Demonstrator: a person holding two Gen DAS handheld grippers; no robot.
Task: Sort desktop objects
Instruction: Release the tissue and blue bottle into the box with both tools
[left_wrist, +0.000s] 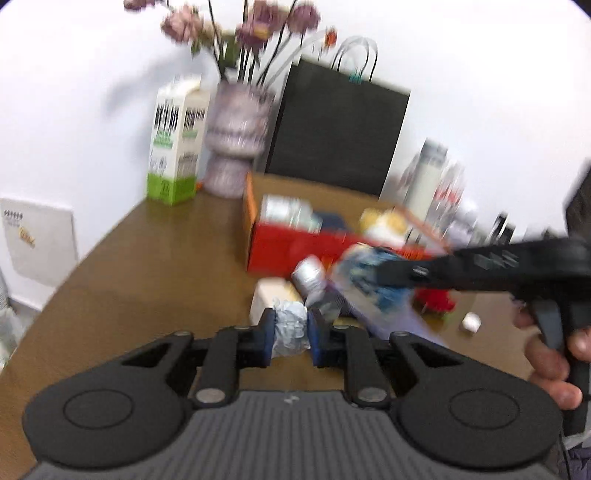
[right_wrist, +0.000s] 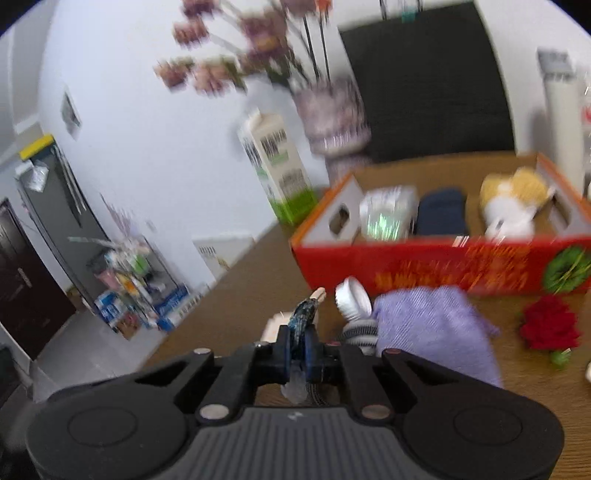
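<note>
Nearest in the left wrist view, the left gripper (left_wrist: 290, 338) is seen with its blue pads (left_wrist: 266, 339) pinching a crumpled silvery wrapper (left_wrist: 291, 332). The wrapper is judged to be light, thin and easily crushed; a grip across its bunched middle, as shown, seems adequate, though little force is needed and it may slide between smooth pads.

In the right wrist view, the right gripper (right_wrist: 298, 349) is seen with its pads pressed almost together on a thin blue-patterned packet (right_wrist: 304, 317), held edge-on, with a clear plastic end showing below the pads. The same packet appears broadside in the left view, just ahead of the left gripper. It is judged flat, flexible and light, and probably slippery; it is held near one edge, so flopping is to be expected. What it contains cannot be told through the blur.

Just beyond, on the brown table (left_wrist: 155, 258), a purple cloth (right_wrist: 432, 325), a white jar (right_wrist: 352, 297) on its side and a red flower (right_wrist: 548, 326) are left lying. The cloth is soft and would be best gathered at a fold.

Farther back stands the red box (right_wrist: 424, 266), open-topped, already holding a silvery pack, a dark item and a plush toy (right_wrist: 511, 205). Behind it a milk carton (left_wrist: 177, 147), a vase (left_wrist: 236, 144) and a black bag (left_wrist: 340, 129) are set against the wall.
</note>
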